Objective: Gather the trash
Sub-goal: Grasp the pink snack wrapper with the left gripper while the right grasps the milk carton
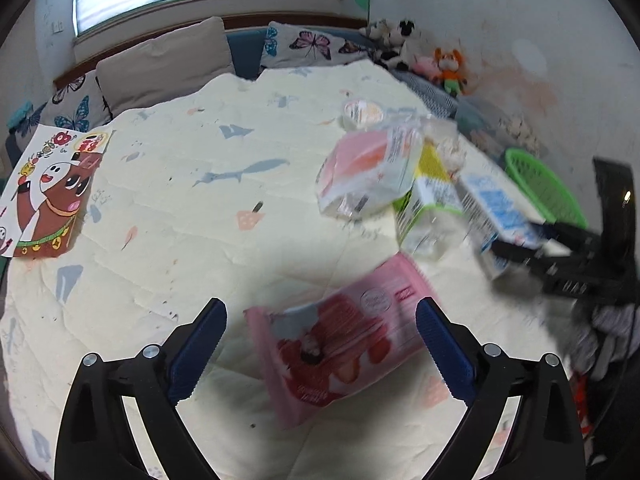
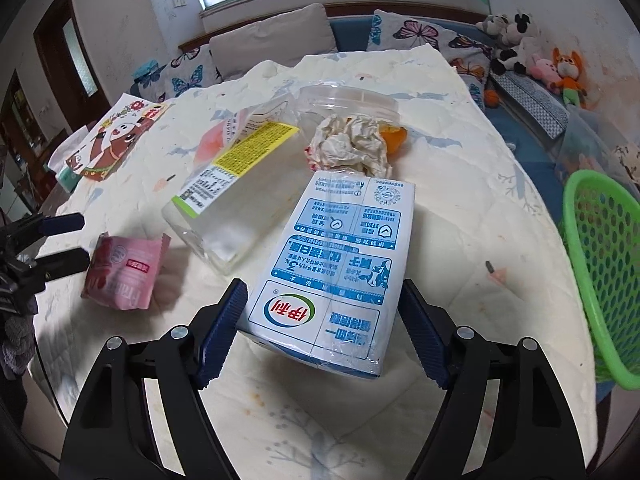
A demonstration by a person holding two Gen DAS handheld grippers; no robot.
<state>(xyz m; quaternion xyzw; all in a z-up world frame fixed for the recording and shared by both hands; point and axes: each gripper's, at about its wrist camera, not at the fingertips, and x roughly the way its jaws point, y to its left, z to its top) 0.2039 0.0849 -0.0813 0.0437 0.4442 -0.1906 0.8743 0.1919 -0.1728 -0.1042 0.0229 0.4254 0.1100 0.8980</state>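
A pink snack wrapper [image 1: 340, 344] lies on the cream tablecloth between the fingers of my left gripper [image 1: 322, 308]. That gripper stands wide open, its left pad well clear of the wrapper. A blue and white milk carton [image 2: 332, 264] lies flat between the fingers of my right gripper [image 2: 322, 288]. The left pad sits at the carton's edge and a thin gap shows at the right pad. Behind the carton lie a clear jar [image 2: 224, 204] with a yellow label, crumpled paper [image 2: 352, 146] and orange peel [image 2: 396, 138].
A green mesh basket [image 2: 600, 276] stands at the table's right edge. A clear round tub [image 2: 348, 98] and a pink and white bag [image 1: 368, 172] lie mid-table, and a cartoon picture card [image 2: 116, 142] far left. A sofa with pillows and plush toys lies behind.
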